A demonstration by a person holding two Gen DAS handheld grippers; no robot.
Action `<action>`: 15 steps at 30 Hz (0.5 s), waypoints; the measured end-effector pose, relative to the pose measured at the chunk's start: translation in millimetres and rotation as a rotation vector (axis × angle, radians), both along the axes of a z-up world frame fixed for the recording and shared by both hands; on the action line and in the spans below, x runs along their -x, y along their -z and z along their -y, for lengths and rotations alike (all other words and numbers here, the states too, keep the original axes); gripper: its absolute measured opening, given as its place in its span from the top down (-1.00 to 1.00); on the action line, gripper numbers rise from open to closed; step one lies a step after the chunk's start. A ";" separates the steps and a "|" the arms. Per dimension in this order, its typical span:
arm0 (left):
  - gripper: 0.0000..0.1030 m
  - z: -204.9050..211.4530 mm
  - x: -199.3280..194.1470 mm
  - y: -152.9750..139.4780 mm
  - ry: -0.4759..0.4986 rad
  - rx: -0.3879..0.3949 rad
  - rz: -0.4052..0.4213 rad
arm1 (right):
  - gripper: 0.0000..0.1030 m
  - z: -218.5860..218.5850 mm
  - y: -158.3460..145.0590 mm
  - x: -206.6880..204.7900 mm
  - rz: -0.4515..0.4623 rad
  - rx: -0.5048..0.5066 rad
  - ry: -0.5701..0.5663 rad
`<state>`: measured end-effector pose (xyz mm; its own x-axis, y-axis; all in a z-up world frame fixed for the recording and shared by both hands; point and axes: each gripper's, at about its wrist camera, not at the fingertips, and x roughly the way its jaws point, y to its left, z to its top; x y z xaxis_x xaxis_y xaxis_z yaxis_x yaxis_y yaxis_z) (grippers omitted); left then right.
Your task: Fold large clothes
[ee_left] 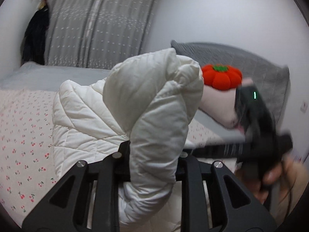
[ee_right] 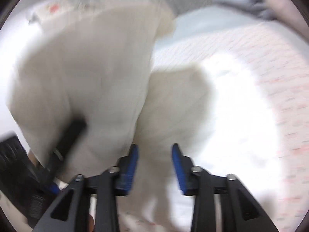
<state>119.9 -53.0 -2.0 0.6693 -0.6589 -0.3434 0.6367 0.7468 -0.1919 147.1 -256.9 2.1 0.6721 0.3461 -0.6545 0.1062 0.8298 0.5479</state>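
Two grippers share one garment, and the coming move turns on how it hangs between them. The white quilted padded jacket (ee_left: 123, 116) rises as a bunched, upright column straight ahead of the left gripper (ee_left: 152, 160), its long axis running from the jaws up and away, with the rest draped down toward the near edge of the cherry-printed bed sheet (ee_left: 21, 135). That gripper is clamped on a thick fold of the jacket, jaws narrow, fabric filling the gap. The right gripper (ee_right: 155, 166) stands partly apart with blue pads (ee_right: 178, 172) showing; jacket cloth lies between and beyond them, but the pads do not seem to press it, though heavy blur makes this uncertain. Seen from the left wrist view, the right gripper sits just beside the jacket on its right, held in a person's hand (ee_left: 274, 176), angled downward. An orange pumpkin-shaped plush cushion (ee_left: 222, 77) rests on a pink pillow (ee_left: 216, 106) toward the grey padded headboard (ee_left: 251, 65). Left is the only firm hold, so right likely regrasps.
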 end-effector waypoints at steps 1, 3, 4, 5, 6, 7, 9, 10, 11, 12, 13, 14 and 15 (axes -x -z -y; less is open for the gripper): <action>0.51 7.8 4.7 2.3 0.020 -0.037 0.016 | 0.13 17.9 4.9 1.6 -0.028 -0.020 0.052; 0.50 23.0 13.2 7.2 0.062 -0.110 0.043 | 0.10 46.7 34.1 -2.4 -0.134 -0.116 0.093; 0.49 30.4 16.5 9.5 0.085 -0.141 0.050 | 0.12 53.8 53.7 -6.9 -0.197 -0.186 0.075; 0.47 38.2 19.3 11.7 0.105 -0.168 0.054 | 0.19 58.3 74.2 -12.3 -0.247 -0.261 0.044; 0.46 45.1 21.2 14.7 0.126 -0.201 0.056 | 0.22 60.8 86.5 -16.3 -0.259 -0.305 0.021; 0.43 51.6 22.5 18.1 0.147 -0.235 0.058 | 0.27 61.8 93.5 -19.8 -0.263 -0.323 -0.003; 0.41 59.5 22.0 24.2 0.181 -0.290 0.052 | 0.28 74.6 97.4 -18.4 -0.259 -0.411 -0.019; 0.40 60.0 20.6 25.2 0.194 -0.300 0.041 | 0.29 89.8 96.6 -12.8 -0.252 -0.461 0.001; 0.40 60.0 18.7 26.1 0.208 -0.306 0.026 | 0.29 109.8 92.1 -3.8 -0.220 -0.506 0.043; 0.40 60.0 17.9 26.9 0.220 -0.312 0.014 | 0.29 124.6 82.4 5.2 -0.178 -0.513 0.081; 0.39 60.3 18.9 27.4 0.228 -0.318 0.012 | 0.27 136.2 72.3 15.7 -0.139 -0.493 0.115; 0.36 61.6 20.1 30.1 0.238 -0.332 0.015 | 0.17 147.2 58.3 26.6 -0.083 -0.457 0.150; 0.35 63.5 22.4 31.3 0.246 -0.348 0.021 | 0.13 153.9 40.4 36.3 -0.020 -0.385 0.182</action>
